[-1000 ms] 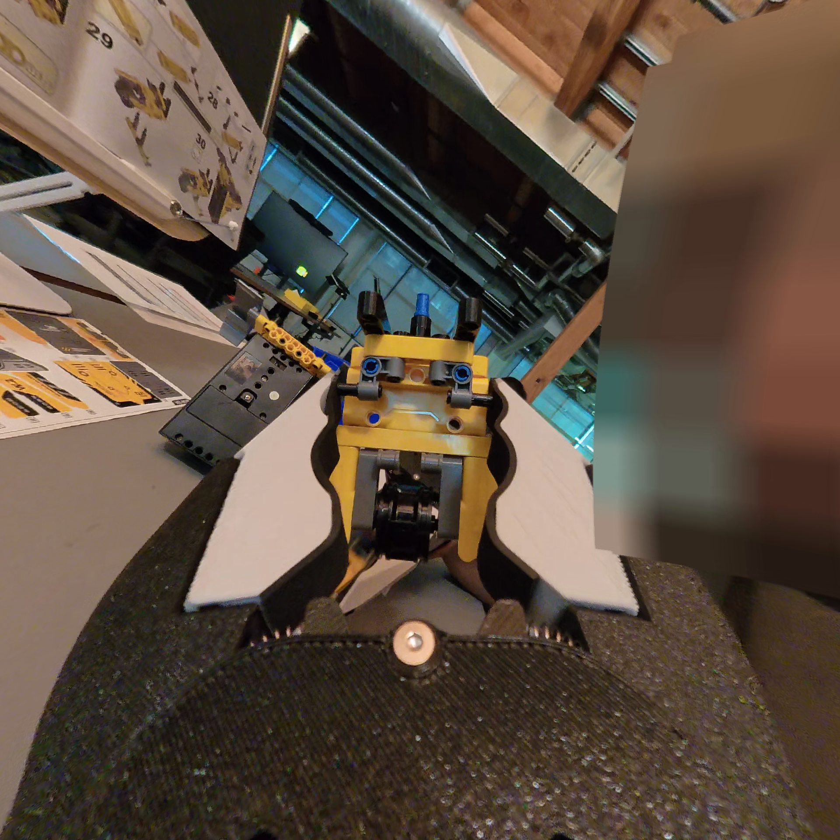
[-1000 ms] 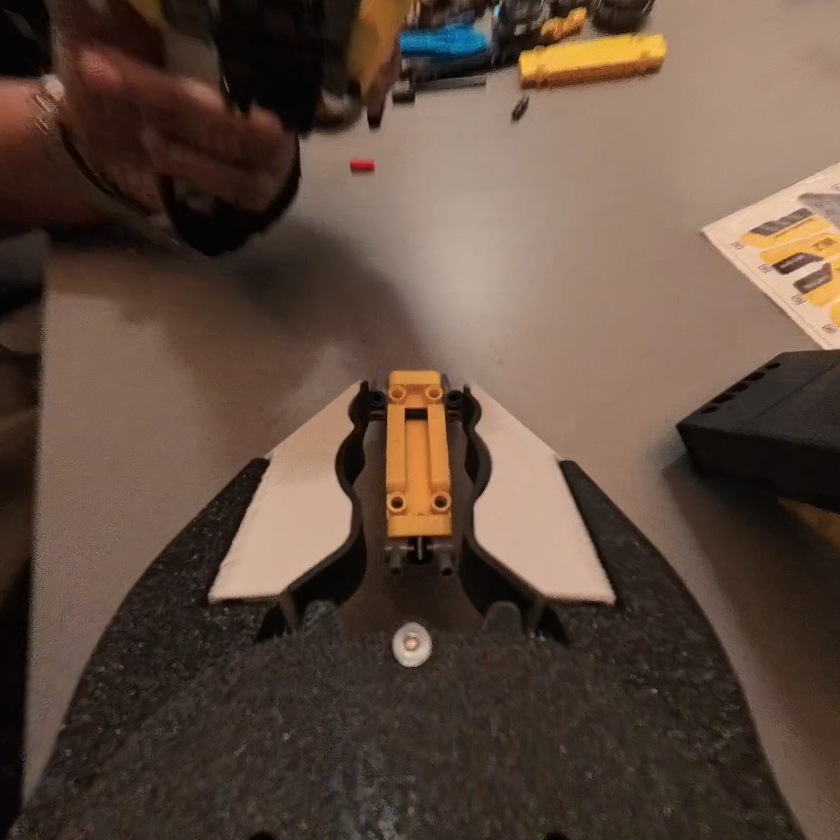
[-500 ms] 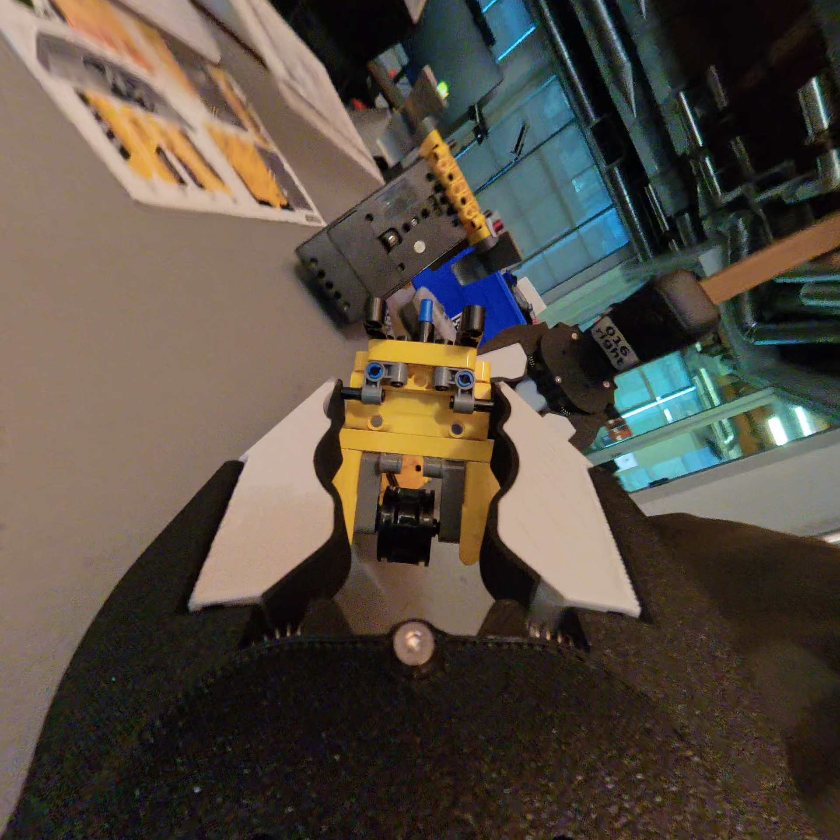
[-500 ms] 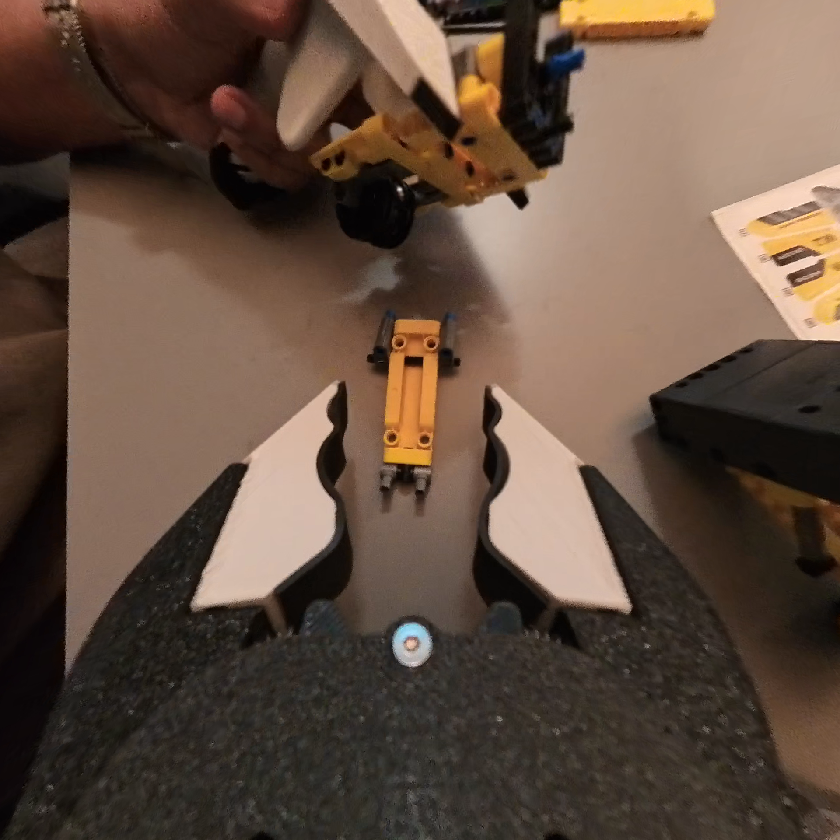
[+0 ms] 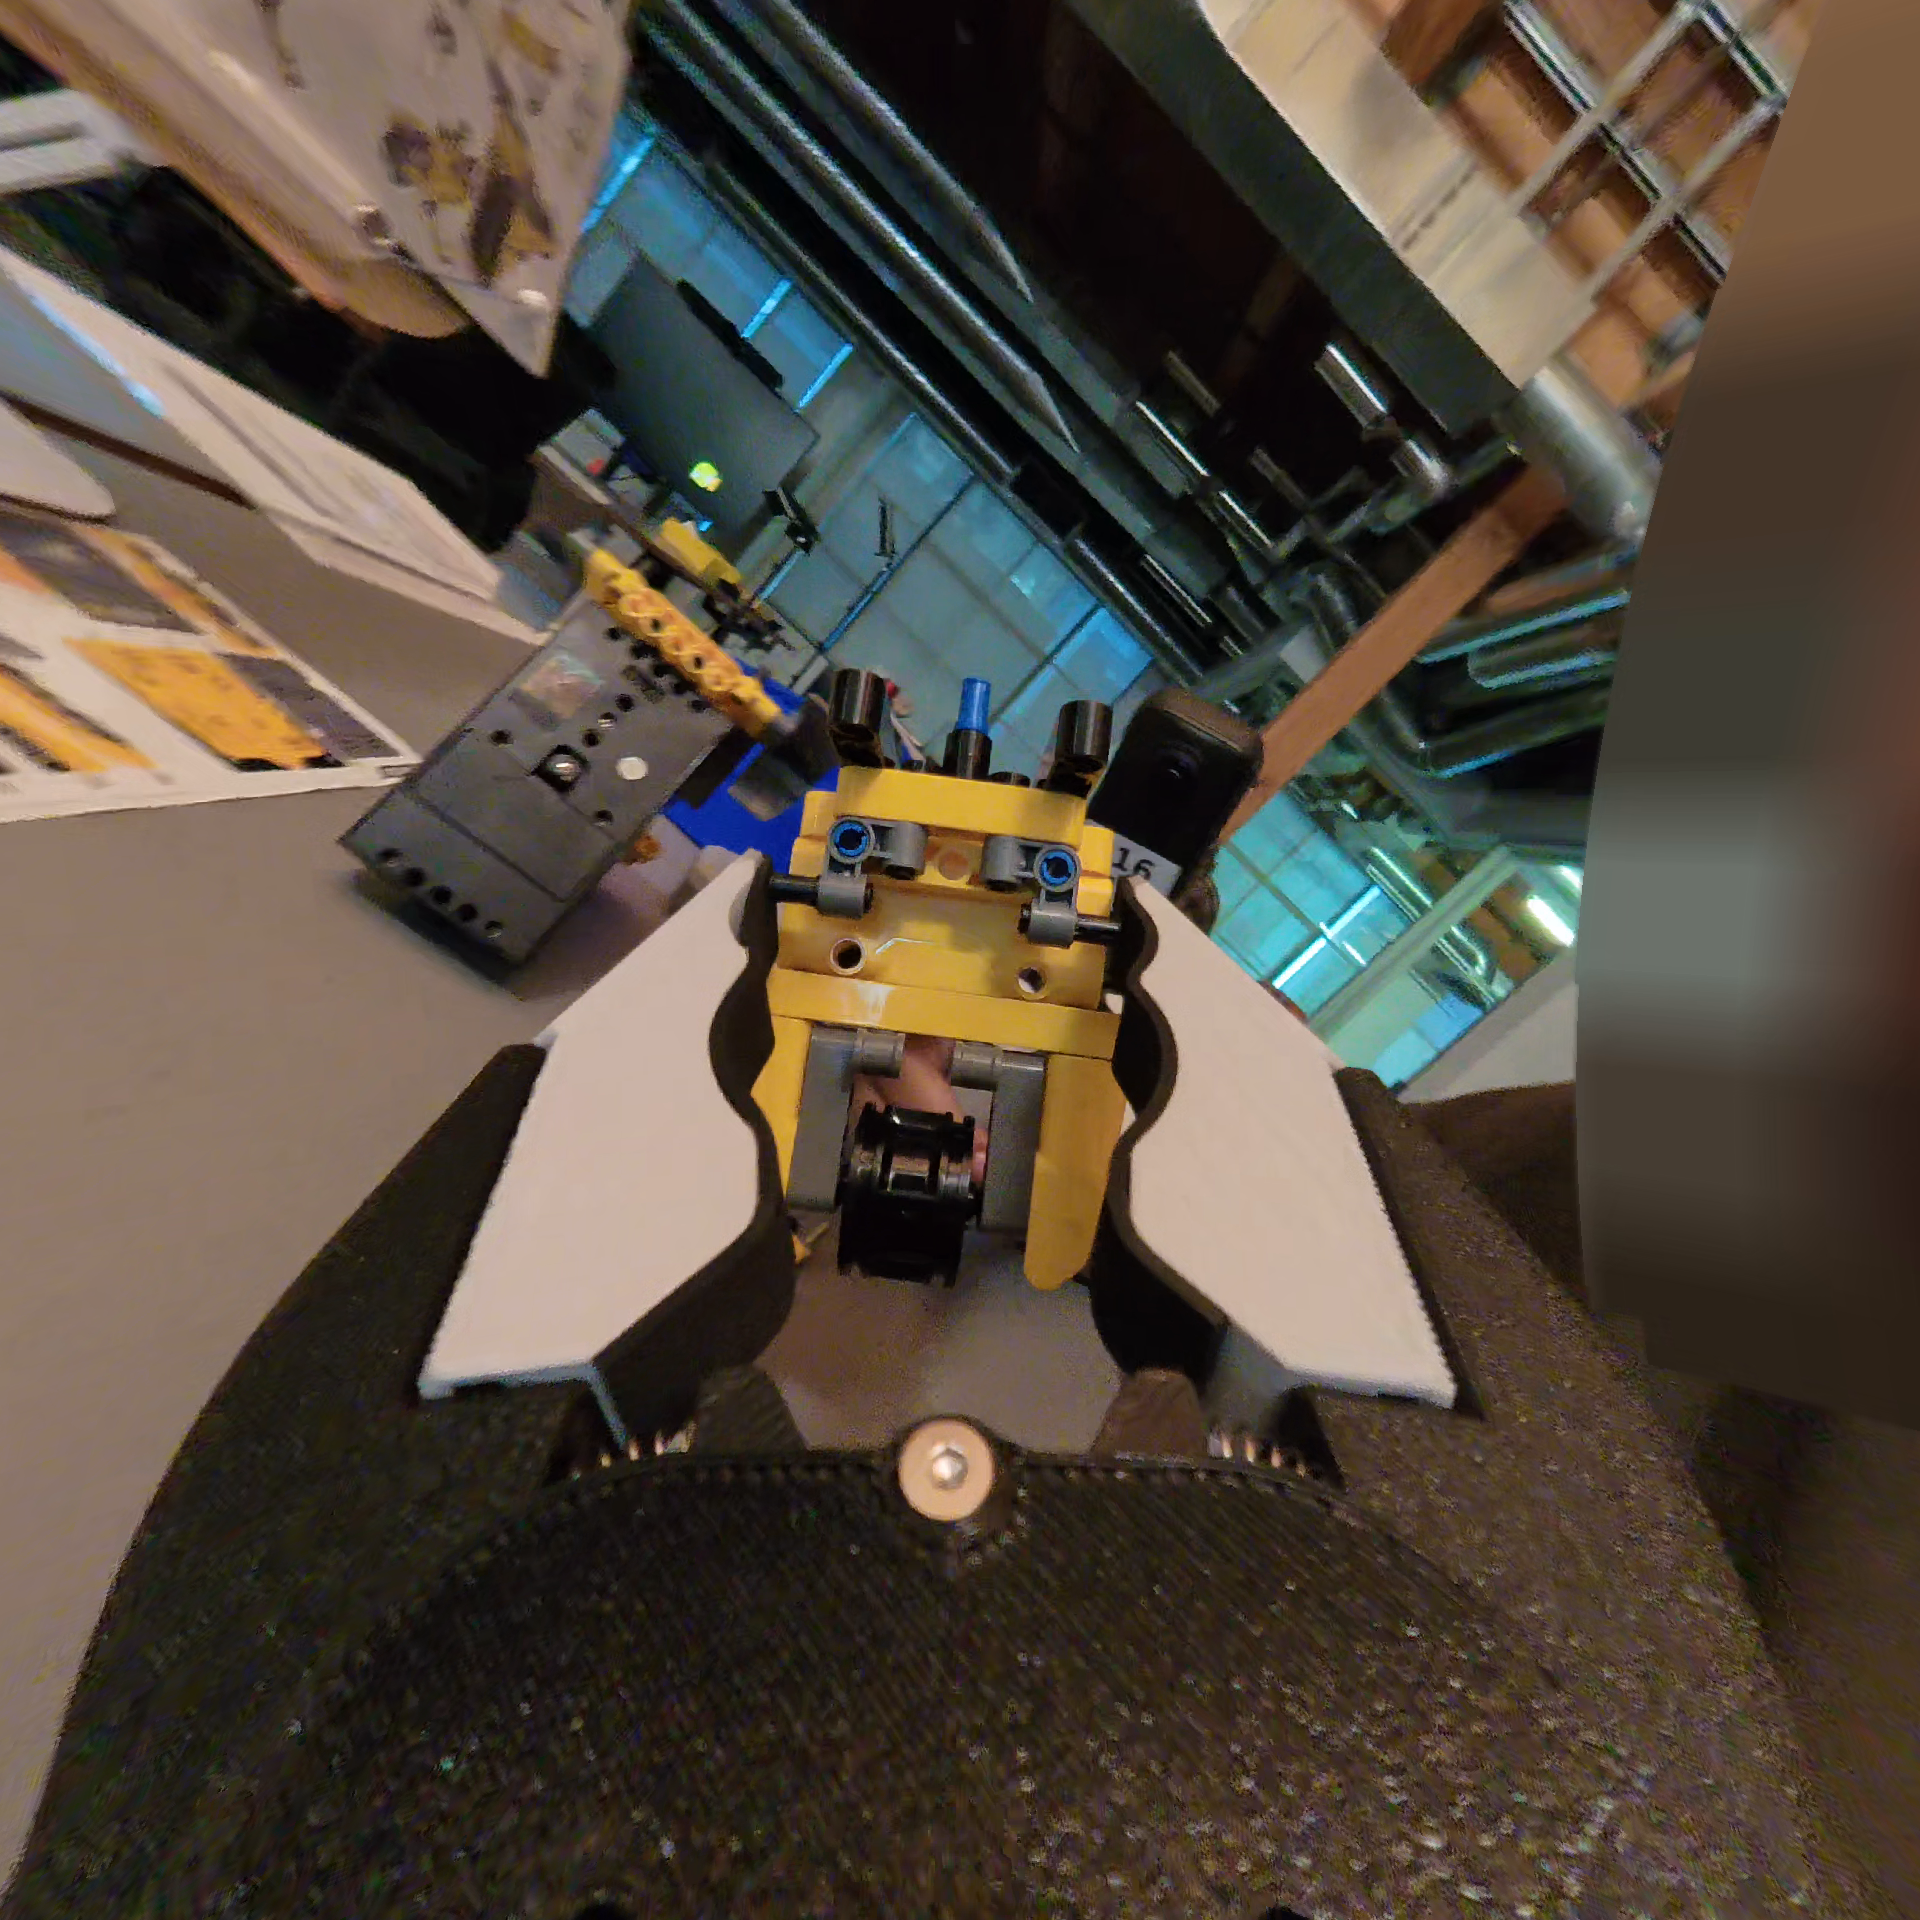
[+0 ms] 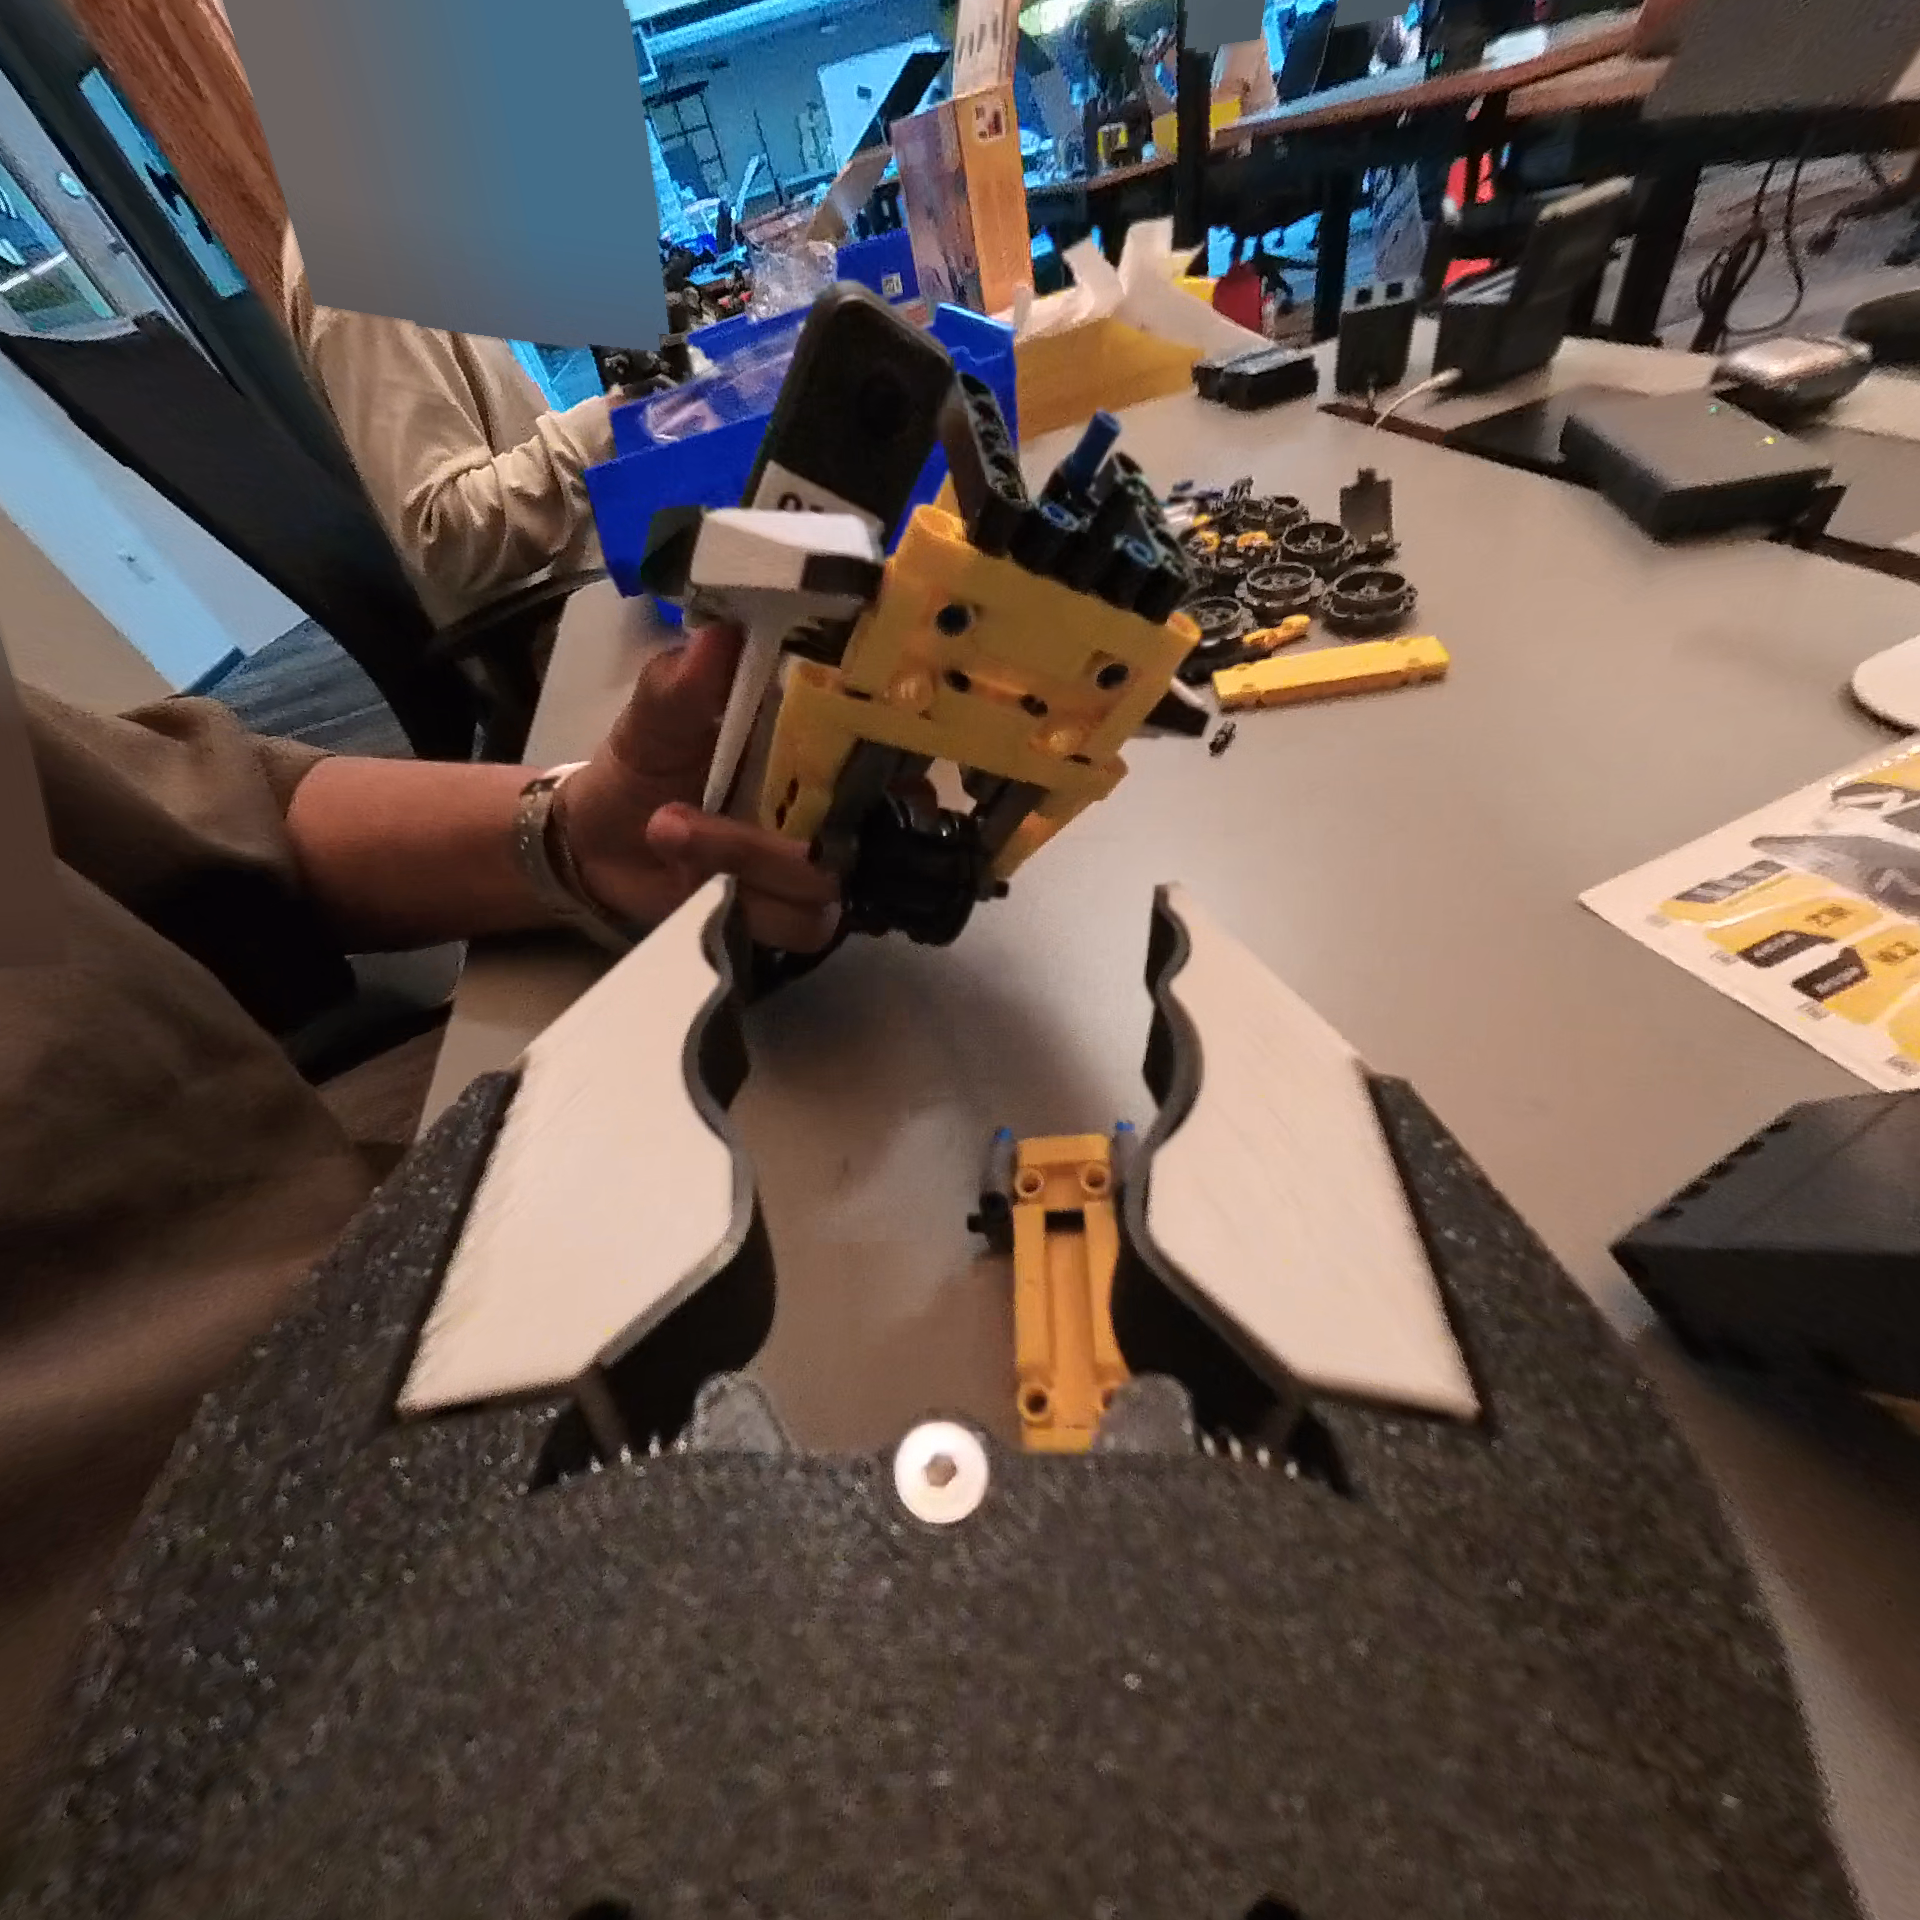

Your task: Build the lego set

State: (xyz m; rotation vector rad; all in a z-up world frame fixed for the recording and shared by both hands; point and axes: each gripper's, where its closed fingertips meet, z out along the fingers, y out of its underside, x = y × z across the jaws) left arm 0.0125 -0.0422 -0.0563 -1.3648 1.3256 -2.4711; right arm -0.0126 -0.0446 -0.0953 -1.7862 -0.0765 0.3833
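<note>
My left gripper (image 5: 940,914) is shut on a yellow brick-built assembly (image 5: 940,966) with grey connectors, blue pins and a black wheel hub at its near end. The right wrist view shows that assembly (image 6: 997,675) held up above the table, tilted, with a hand (image 6: 665,821) behind it. My right gripper (image 6: 940,925) is open and empty, raised over the grey table (image 6: 1351,883). A small flat yellow piece (image 6: 1065,1278) with black and blue pins lies on the table under it, close to the right finger (image 6: 1278,1174).
A black box (image 6: 1787,1268) sits at the right, also in the left wrist view (image 5: 540,810). Printed instruction sheets (image 6: 1787,935) lie beyond it. Black wheels (image 6: 1299,582), a long yellow beam (image 6: 1330,670) and a blue bin (image 6: 675,488) lie farther back. A seated person (image 6: 447,436) is at the far left. About 4 cm separates my left fingertips from my right. The small flat yellow piece (image 6: 1065,1278) is about 9 cm from my right fingertips.
My right gripper opened and let go of the small yellow piece, then lifted and tilted up. My left gripper swung about with the yellow assembly still held.
</note>
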